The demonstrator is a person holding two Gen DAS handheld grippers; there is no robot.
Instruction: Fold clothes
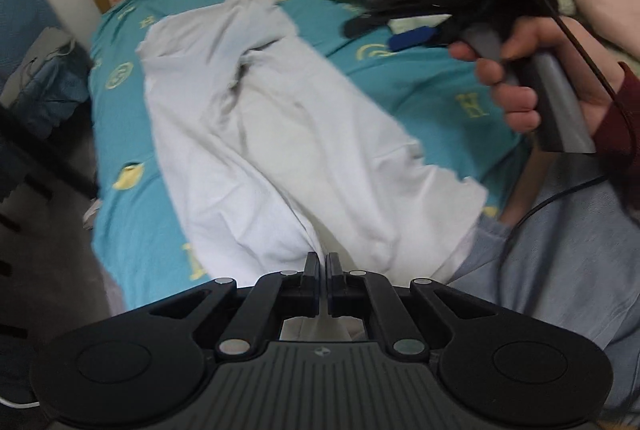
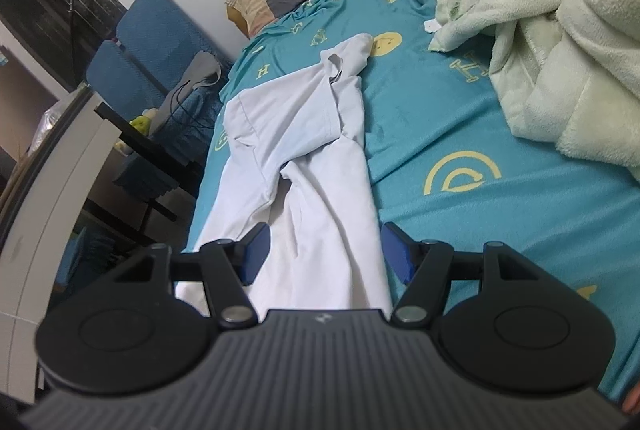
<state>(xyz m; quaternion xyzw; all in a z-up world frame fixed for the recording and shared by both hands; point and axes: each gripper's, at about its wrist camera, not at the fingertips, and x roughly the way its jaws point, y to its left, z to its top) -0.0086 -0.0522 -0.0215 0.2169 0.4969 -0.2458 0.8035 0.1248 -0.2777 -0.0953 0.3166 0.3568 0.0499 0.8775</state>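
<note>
- Your left gripper (image 1: 323,264) has its jaws pressed together on the near hem of the white garment (image 1: 280,133); the pinched fold itself is hidden behind the fingers.
- Your right gripper (image 2: 324,254) has its jaws spread wide, blue pads (image 2: 256,250) either side of the cloth, gripping nothing. Whether the pads touch the fabric cannot be told.
- The white garment (image 2: 320,165) lies rumpled along the teal bedsheet (image 2: 440,117) — its near edge is cut off by both gripper bodies.
- In the left wrist view, motion blur softens the garment's creases.
- Your right hand (image 1: 520,77) grips the handle; a green blanket (image 2: 540,29) runs out of frame.
</note>
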